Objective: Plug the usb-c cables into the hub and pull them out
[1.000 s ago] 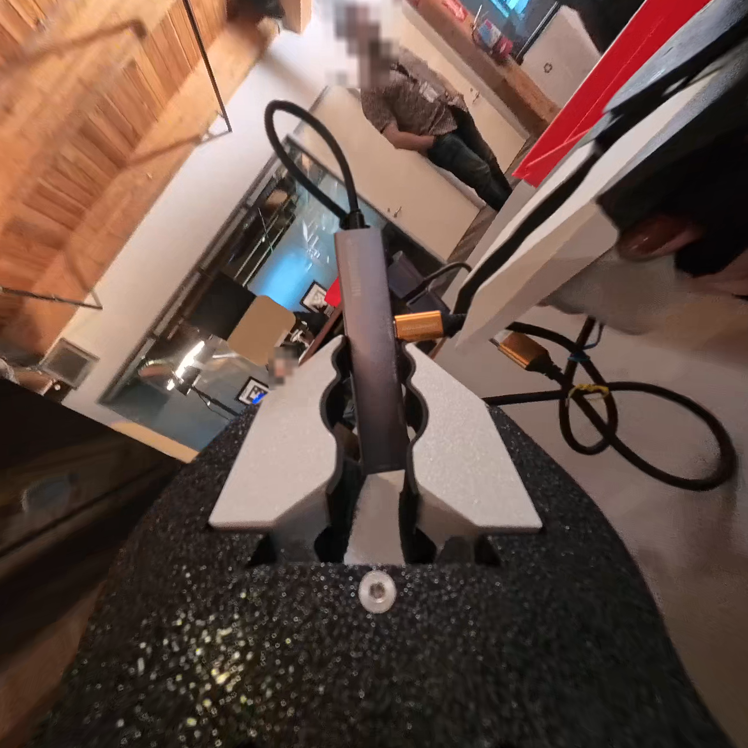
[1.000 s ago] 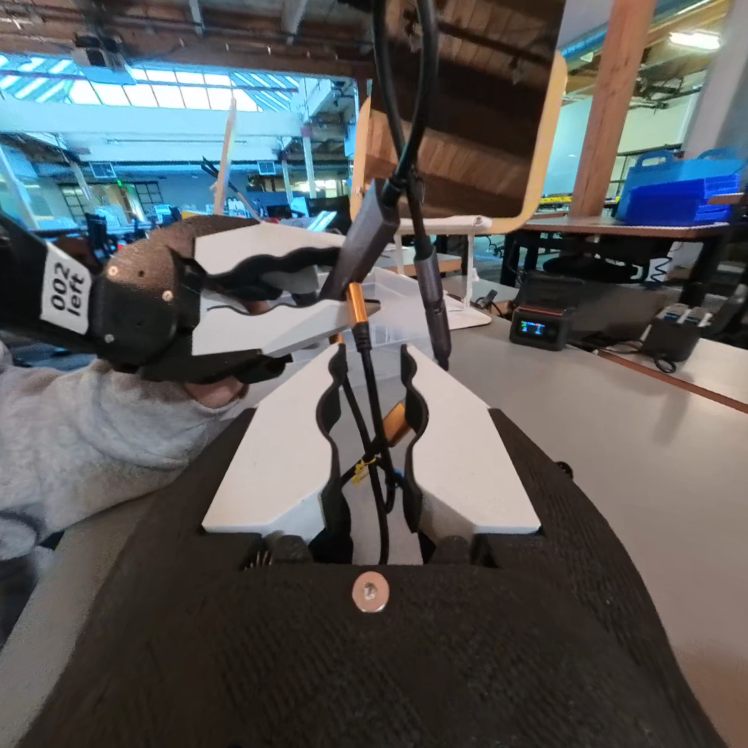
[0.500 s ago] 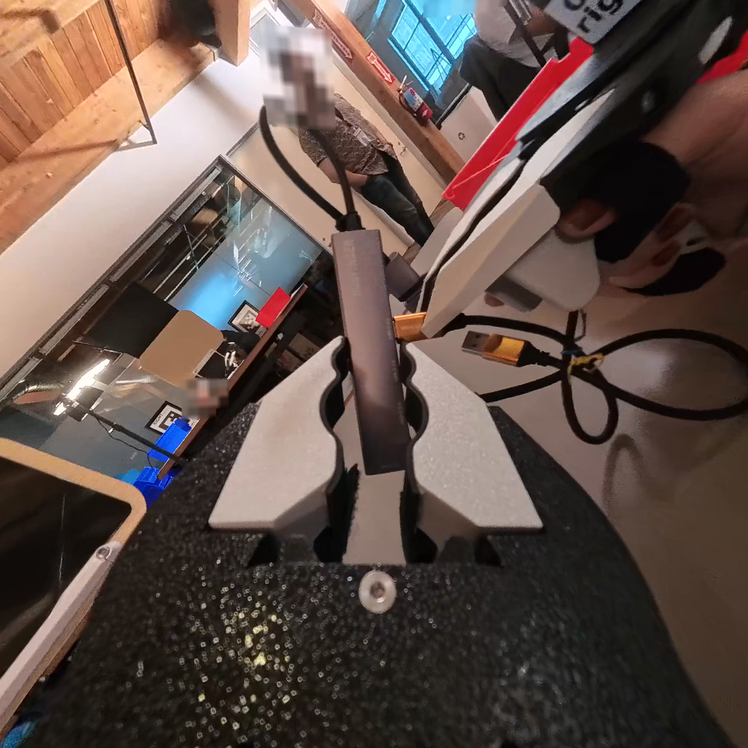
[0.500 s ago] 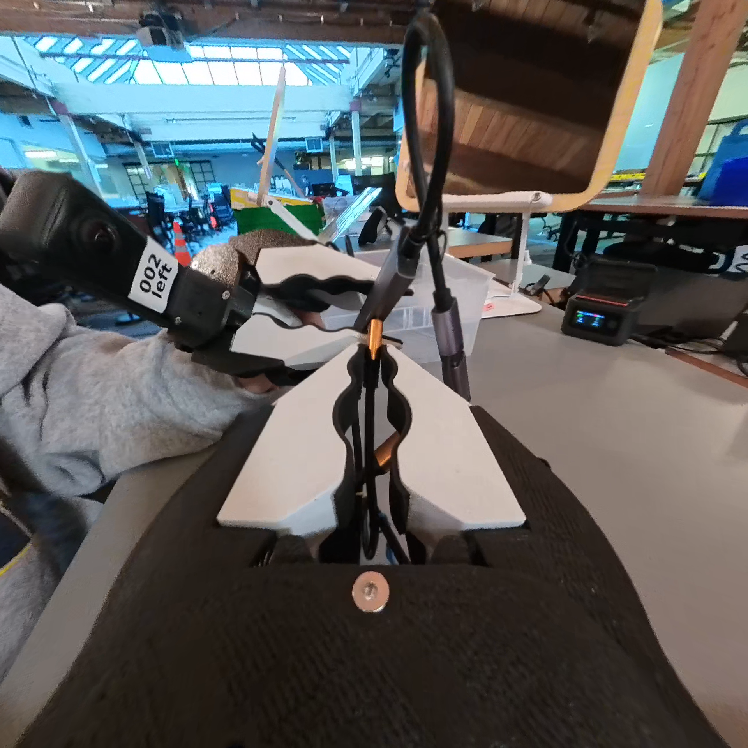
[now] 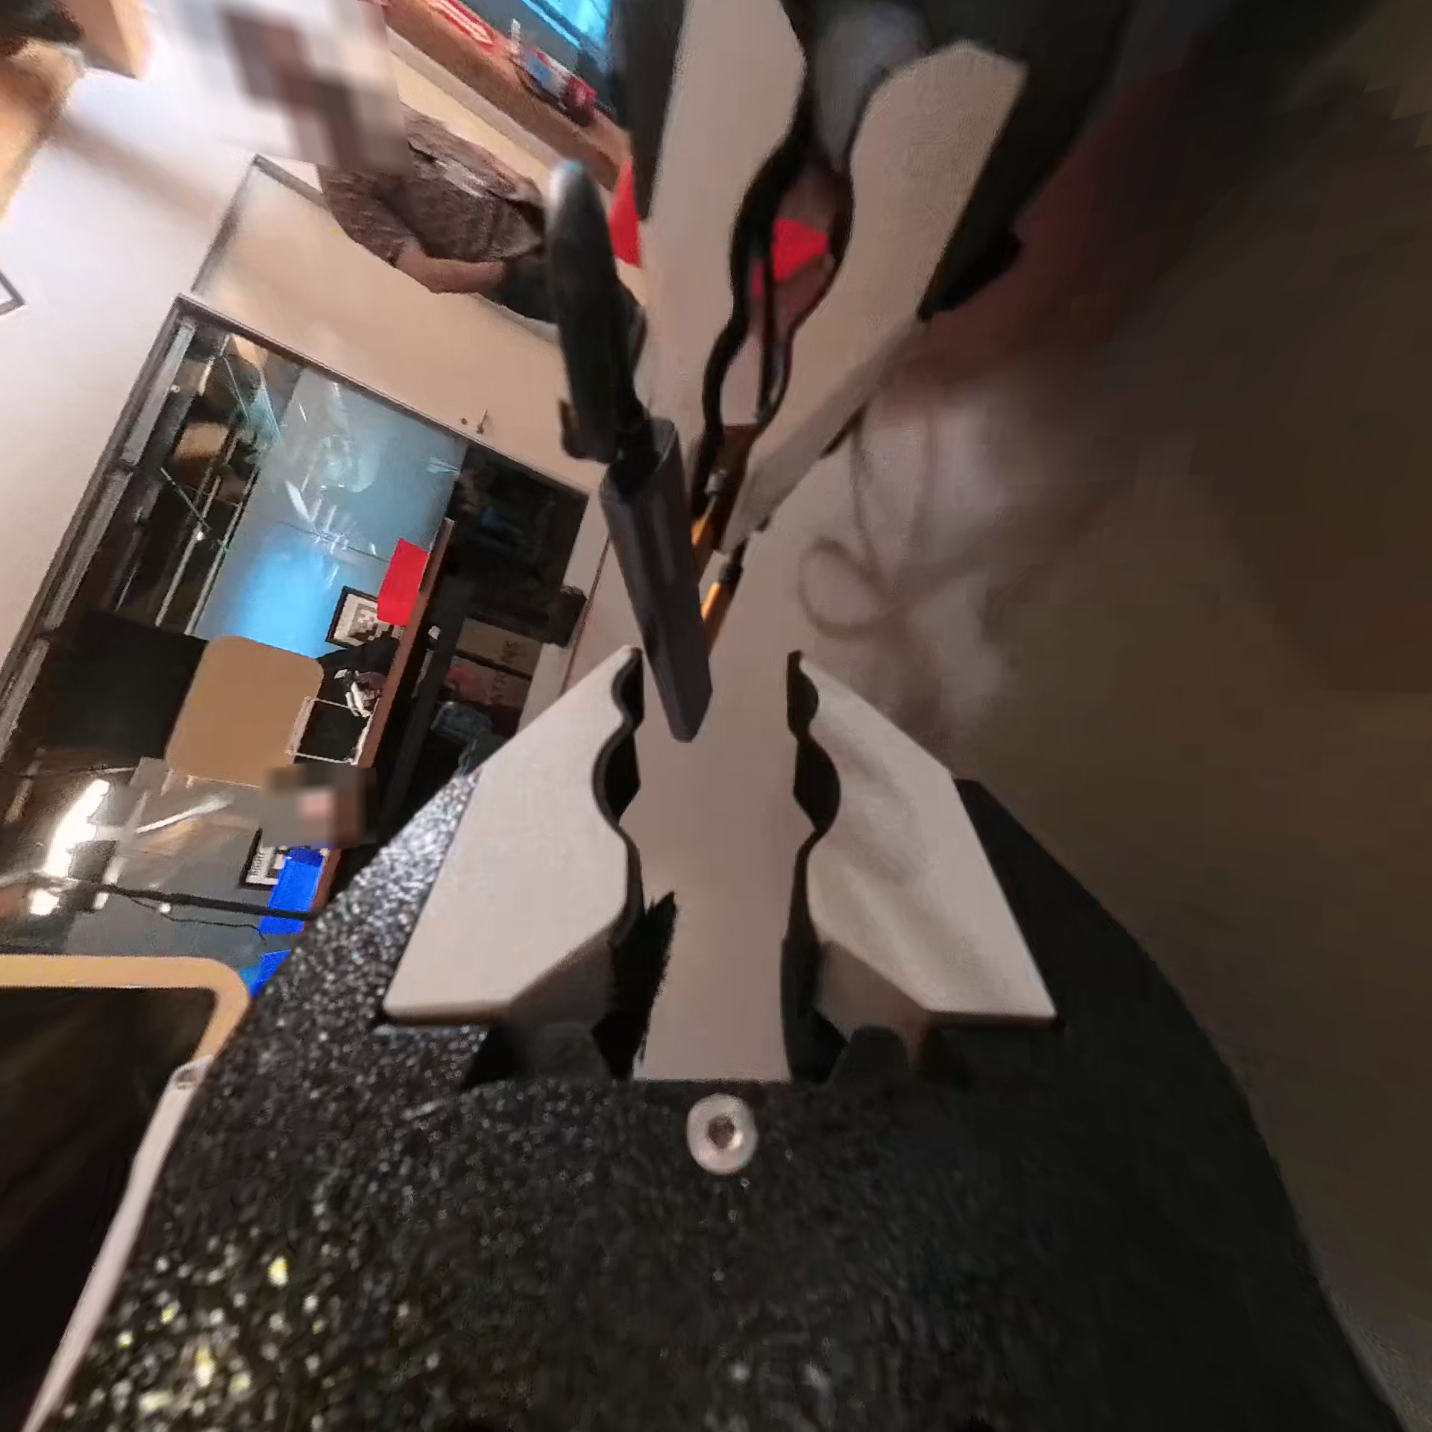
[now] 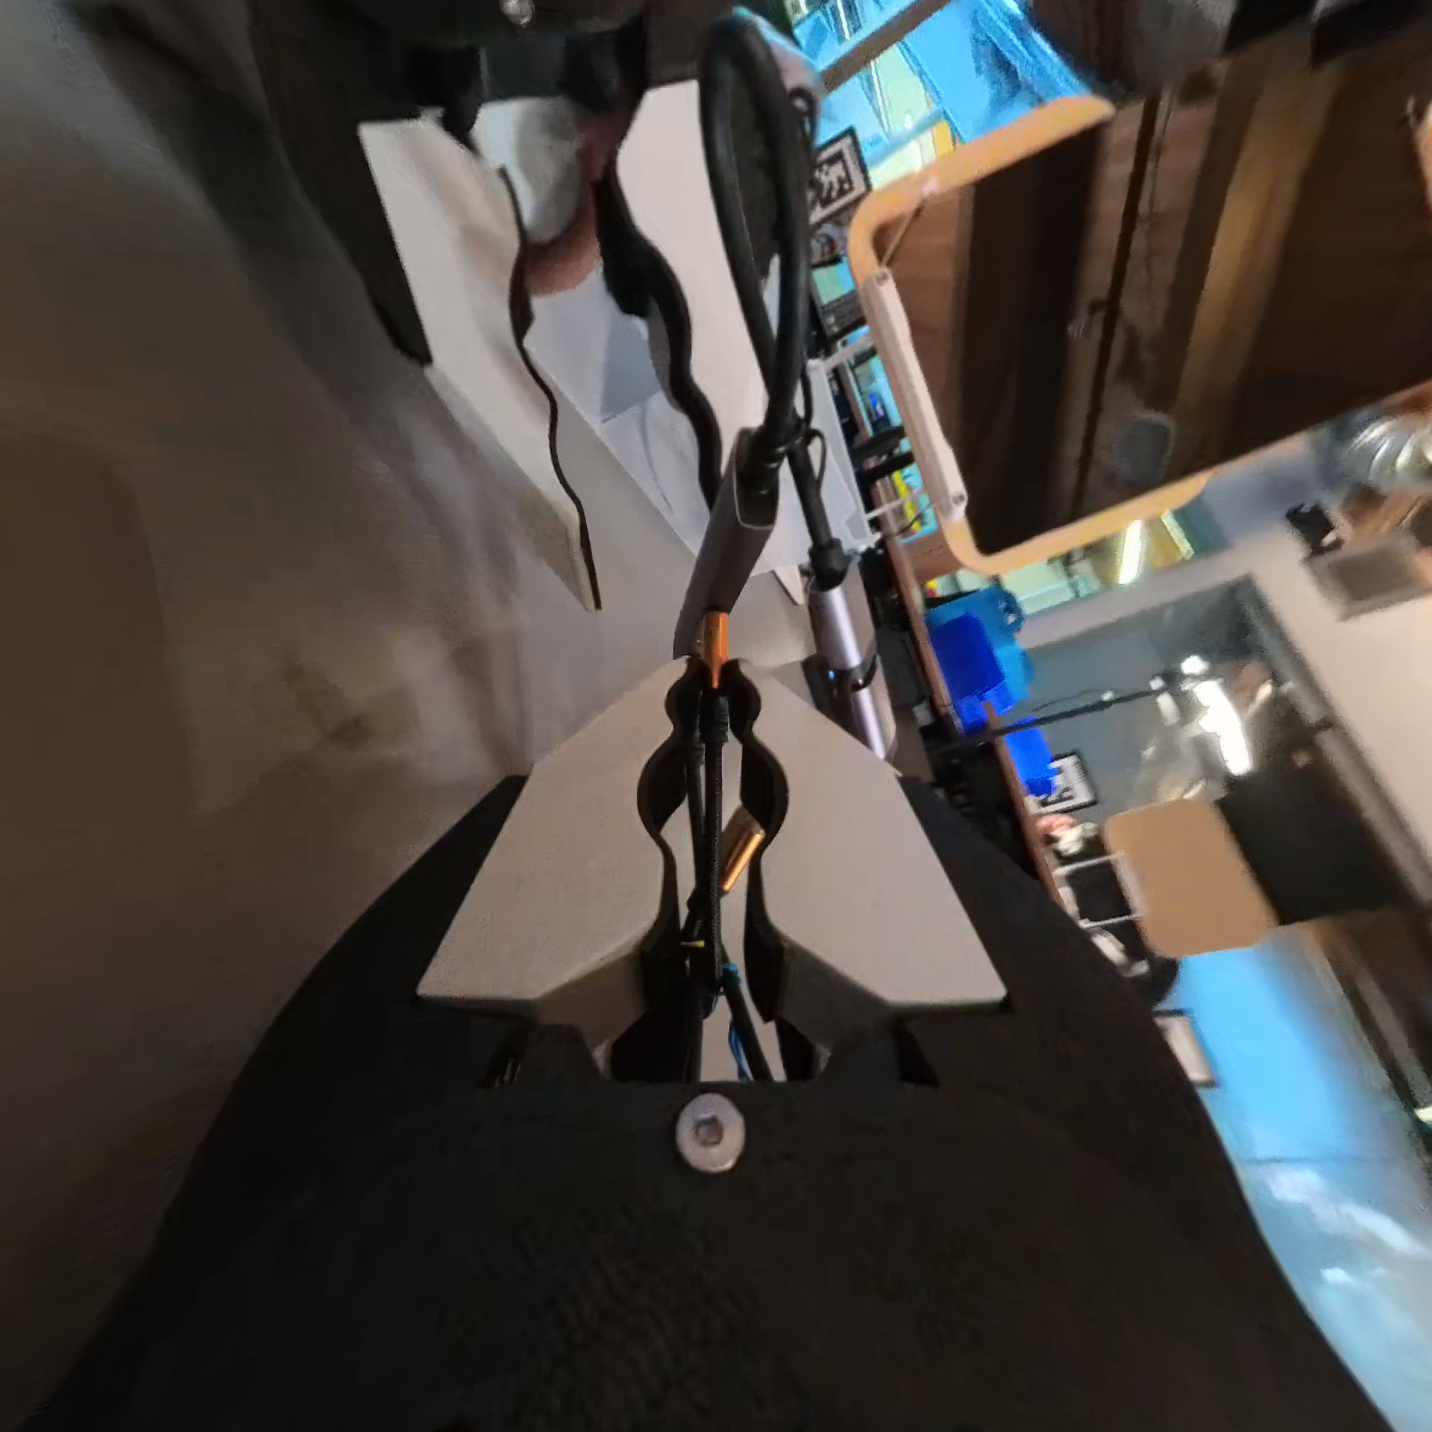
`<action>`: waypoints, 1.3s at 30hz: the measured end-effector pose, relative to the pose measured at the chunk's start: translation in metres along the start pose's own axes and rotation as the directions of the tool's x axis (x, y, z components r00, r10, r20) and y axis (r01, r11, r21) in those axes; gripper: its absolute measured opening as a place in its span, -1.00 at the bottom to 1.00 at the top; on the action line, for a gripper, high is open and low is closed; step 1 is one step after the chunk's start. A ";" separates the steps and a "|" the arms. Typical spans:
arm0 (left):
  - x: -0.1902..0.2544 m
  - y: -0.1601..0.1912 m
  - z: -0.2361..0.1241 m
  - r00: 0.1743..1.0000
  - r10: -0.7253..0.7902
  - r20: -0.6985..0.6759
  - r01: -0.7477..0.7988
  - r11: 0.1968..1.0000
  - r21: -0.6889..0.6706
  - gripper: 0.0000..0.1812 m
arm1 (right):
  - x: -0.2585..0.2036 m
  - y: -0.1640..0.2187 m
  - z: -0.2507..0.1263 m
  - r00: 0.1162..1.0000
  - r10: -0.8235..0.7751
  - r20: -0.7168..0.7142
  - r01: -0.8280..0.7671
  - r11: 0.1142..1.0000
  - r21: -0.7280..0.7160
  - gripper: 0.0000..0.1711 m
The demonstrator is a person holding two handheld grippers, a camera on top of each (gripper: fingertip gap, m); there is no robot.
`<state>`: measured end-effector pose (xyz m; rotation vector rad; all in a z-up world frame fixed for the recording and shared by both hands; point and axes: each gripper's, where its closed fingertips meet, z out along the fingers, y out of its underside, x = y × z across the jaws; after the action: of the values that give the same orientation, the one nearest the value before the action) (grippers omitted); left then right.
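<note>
The dark grey hub (image 5: 655,589) hangs free just in front of my left gripper (image 5: 713,666), which is open and empty. My right gripper (image 6: 714,668) is shut on an orange USB-C plug (image 6: 714,647) that sits in the hub's (image 6: 724,542) side port. In the left wrist view the right gripper (image 5: 724,496) comes in from the top, above the hub. The hub's own black cable (image 6: 748,232) loops up, and its grey plug (image 6: 841,628) hangs to the right. A second orange plug (image 6: 742,852) dangles loose between the right gripper's fingers. The left gripper's white fingers (image 6: 465,325) stand apart behind the hub.
A wood-framed panel (image 6: 907,372) stands on the table at the right, with blue bins (image 6: 972,659) behind it. A person (image 5: 449,209) stands far off by a wall. The pale table top (image 5: 1162,697) is blurred. The tips of both grippers are at nearly the same place.
My left gripper has opened and let go of the hub. The hub now hangs from the plug held by the right gripper. Both views have swung and blurred.
</note>
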<state>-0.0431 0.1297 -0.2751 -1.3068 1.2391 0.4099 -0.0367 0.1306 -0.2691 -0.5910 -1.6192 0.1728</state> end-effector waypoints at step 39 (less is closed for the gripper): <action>0.051 -0.023 -0.009 0.973 0.201 -0.117 -0.196 0.979 0.051 -0.92 | -0.059 -0.020 -0.008 0.971 -0.233 0.059 0.233 0.972 0.010 -0.94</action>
<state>-0.0101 0.0951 -0.3049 -1.1930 1.4806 0.4505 -0.0330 0.0839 -0.3109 -0.3914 -1.7321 0.0188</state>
